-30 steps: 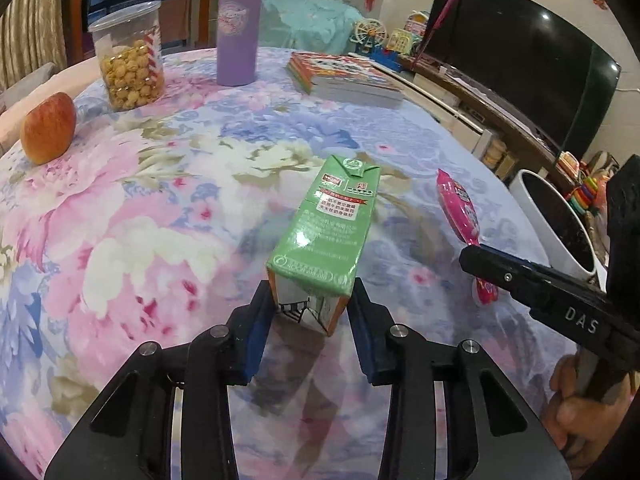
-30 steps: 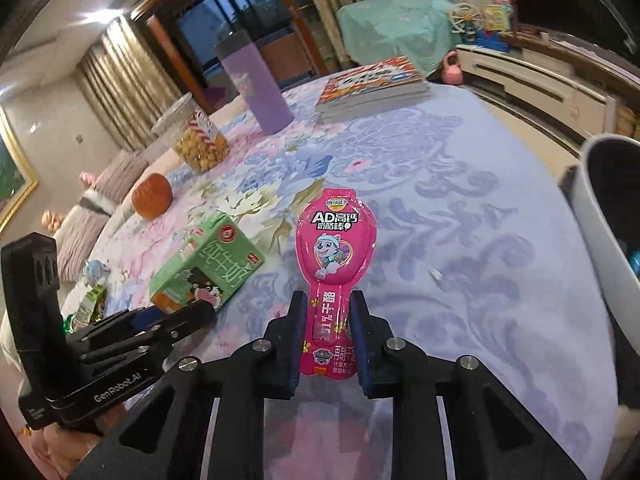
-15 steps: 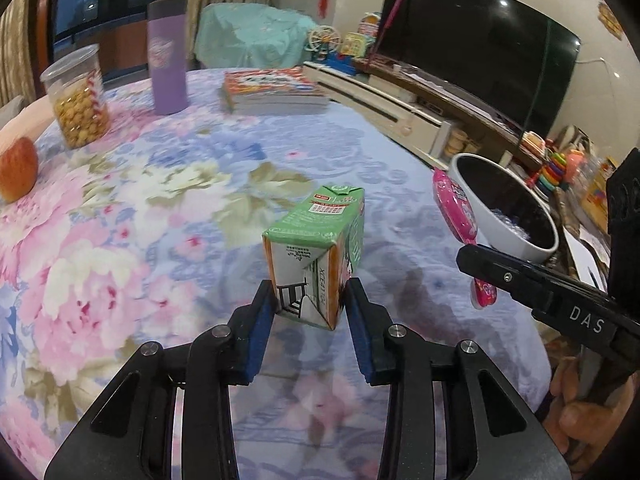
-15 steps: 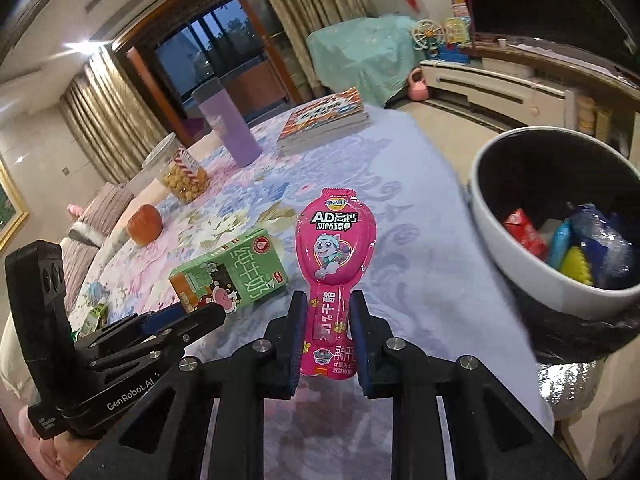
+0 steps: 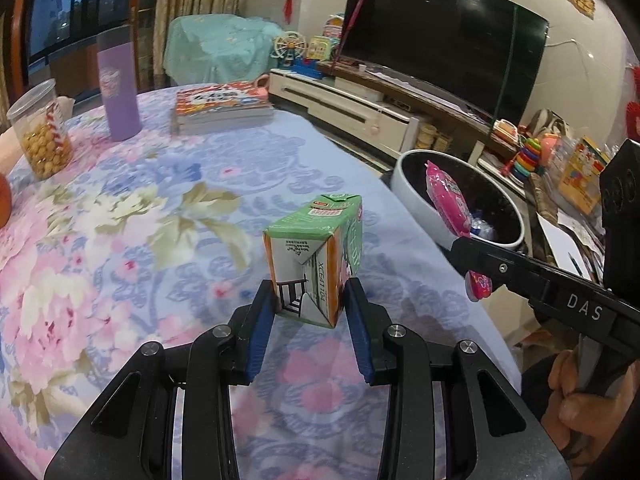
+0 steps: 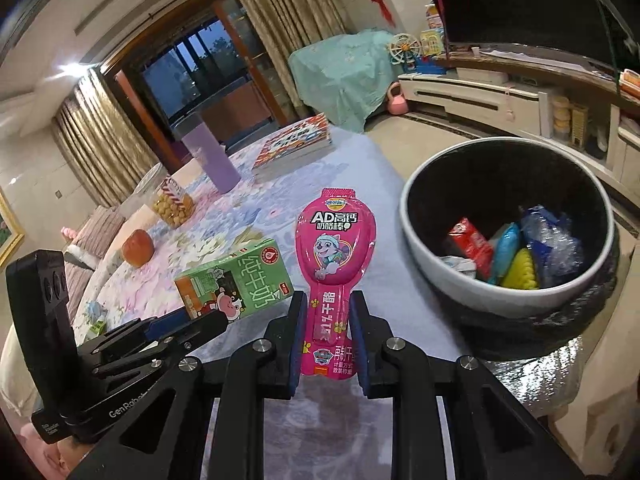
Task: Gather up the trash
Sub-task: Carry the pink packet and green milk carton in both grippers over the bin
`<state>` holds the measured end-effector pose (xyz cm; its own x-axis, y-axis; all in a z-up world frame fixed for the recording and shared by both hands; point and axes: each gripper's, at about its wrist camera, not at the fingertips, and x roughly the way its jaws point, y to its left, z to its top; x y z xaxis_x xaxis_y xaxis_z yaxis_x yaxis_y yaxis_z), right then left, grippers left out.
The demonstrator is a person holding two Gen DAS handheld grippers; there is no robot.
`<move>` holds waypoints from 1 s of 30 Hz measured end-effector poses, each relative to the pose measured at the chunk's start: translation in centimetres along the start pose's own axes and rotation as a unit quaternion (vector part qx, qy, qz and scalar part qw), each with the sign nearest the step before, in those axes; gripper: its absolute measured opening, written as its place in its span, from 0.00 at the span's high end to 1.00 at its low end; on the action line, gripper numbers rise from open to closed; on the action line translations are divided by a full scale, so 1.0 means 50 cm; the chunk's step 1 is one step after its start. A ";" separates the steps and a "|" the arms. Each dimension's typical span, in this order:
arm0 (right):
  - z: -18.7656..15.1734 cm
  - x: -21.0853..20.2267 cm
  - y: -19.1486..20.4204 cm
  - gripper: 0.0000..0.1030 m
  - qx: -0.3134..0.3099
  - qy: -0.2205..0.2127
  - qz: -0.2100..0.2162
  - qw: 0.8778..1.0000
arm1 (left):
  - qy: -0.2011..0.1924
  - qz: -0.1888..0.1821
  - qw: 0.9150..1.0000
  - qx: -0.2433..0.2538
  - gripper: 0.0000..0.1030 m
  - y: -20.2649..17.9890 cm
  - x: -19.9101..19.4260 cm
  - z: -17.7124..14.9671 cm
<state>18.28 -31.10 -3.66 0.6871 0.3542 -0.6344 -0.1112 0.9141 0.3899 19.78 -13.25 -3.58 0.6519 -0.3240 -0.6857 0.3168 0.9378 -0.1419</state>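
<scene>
The left tool (image 5: pixel 309 305) is clamping the folded base of a boxy green paper milk carton (image 5: pixel 320 256), held above the floral-clothed worktop (image 5: pixel 120 232); "XCE41104" is showing on its underside. The right tool (image 6: pixel 329 332) is pinching the narrow stem of a glossy pink spoon-shaped wrapper (image 6: pixel 334 248) reading "AD", its lower print partly hiding behind the pads. A round white bin (image 6: pixel 416 240) is sitting beside the worktop edge, crumpled wrappers inside.

Red apple (image 5: pixel 3 204) cut off at left wrist view's edge.
</scene>
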 end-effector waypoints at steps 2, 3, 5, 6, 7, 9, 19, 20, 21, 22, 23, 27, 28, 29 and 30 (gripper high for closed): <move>0.001 -0.006 -0.009 0.79 0.004 -0.003 -0.003 1.000 | -0.001 -0.004 1.000 0.007 0.67 -0.016 0.002 0.005; 0.003 -0.010 -0.014 0.79 0.006 -0.005 -0.005 1.000 | -0.002 -0.007 1.000 0.011 0.67 -0.024 0.002 0.008; 0.004 -0.018 -0.023 0.79 0.009 -0.008 -0.008 1.000 | -0.005 -0.012 1.000 0.018 0.67 -0.040 0.004 0.014; 0.005 -0.022 -0.027 0.79 0.010 -0.010 -0.010 1.000 | -0.006 -0.015 1.000 0.020 0.67 -0.046 0.005 0.017; 0.005 -0.025 -0.031 0.79 0.011 -0.012 -0.012 1.000 | -0.007 -0.019 1.000 0.022 0.67 -0.054 0.006 0.022; 0.007 -0.034 -0.042 0.79 0.014 -0.015 -0.016 1.000 | -0.010 -0.025 0.999 0.026 0.67 -0.066 0.008 0.030; 0.015 -0.057 -0.091 0.79 0.029 -0.026 -0.032 0.999 | -0.017 -0.043 0.998 0.045 0.67 -0.119 0.020 0.058; 0.017 -0.060 -0.097 0.79 0.030 -0.027 -0.035 0.999 | -0.018 -0.045 0.998 0.046 0.67 -0.124 0.022 0.061; 0.018 -0.061 -0.099 0.79 0.031 -0.028 -0.036 0.998 | -0.018 -0.046 0.998 0.048 0.67 -0.129 0.023 0.063; 0.019 -0.063 -0.104 0.79 0.033 -0.029 -0.037 0.998 | -0.019 -0.048 0.997 0.049 0.67 -0.135 0.025 0.067; 0.020 -0.065 -0.107 0.79 0.034 -0.029 -0.039 0.998 | -0.019 -0.050 0.997 0.050 0.67 -0.138 0.027 0.069; 0.024 -0.068 -0.117 0.79 0.038 -0.031 -0.044 0.998 | -0.020 -0.056 0.997 0.055 0.67 -0.155 0.033 0.079; 0.025 -0.070 -0.122 0.79 0.039 -0.031 -0.046 0.998 | -0.019 -0.058 0.997 0.056 0.67 -0.160 0.036 0.082; 0.025 -0.071 -0.126 0.79 0.040 -0.032 -0.048 0.998 | -0.019 -0.059 0.996 0.057 0.67 -0.163 0.037 0.085; 0.024 -0.072 -0.129 0.79 0.042 -0.032 -0.049 0.997 | -0.019 -0.061 0.996 0.058 0.67 -0.167 0.039 0.087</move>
<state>17.40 -38.53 -3.08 0.7361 0.2491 -0.6294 0.0172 0.9226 0.3853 21.40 -22.26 -0.60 0.6293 -0.4410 -0.6399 0.4710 0.8714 -0.1374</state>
